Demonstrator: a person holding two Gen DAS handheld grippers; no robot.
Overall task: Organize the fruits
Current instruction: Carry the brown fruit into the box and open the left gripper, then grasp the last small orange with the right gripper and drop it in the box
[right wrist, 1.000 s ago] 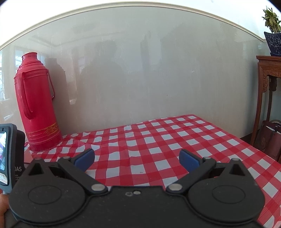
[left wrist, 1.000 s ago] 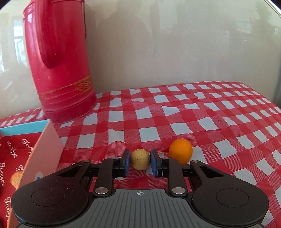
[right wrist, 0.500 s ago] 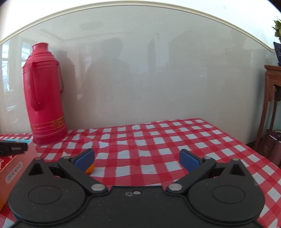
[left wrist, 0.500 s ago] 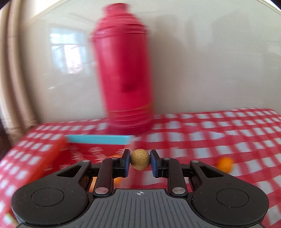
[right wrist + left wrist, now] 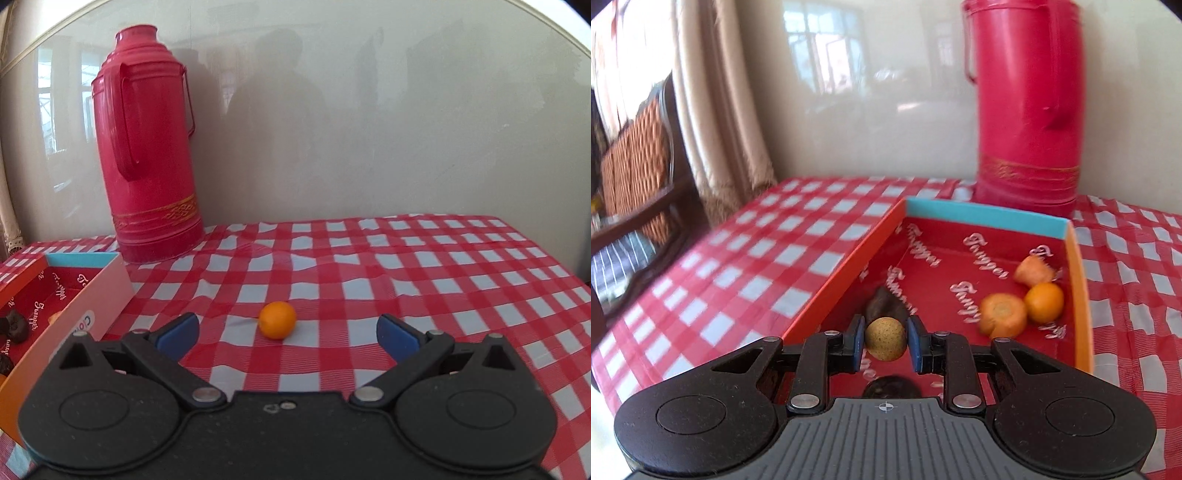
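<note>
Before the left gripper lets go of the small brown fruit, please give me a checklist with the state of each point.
1. Brown fruit between the left gripper pads: ok; its jaws have just been opening.
2. Fruit above the box interior: ok.
3. Landing spot free: not ok, a dark fruit lies close by.
4. Right gripper open, empty: ok.
5. Orange on the cloth, unobstructed: ok.

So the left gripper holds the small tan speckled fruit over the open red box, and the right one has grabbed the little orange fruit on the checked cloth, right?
Not quite: in the right wrist view the right gripper is open, and the little orange fruit lies free on the checked cloth.
</note>
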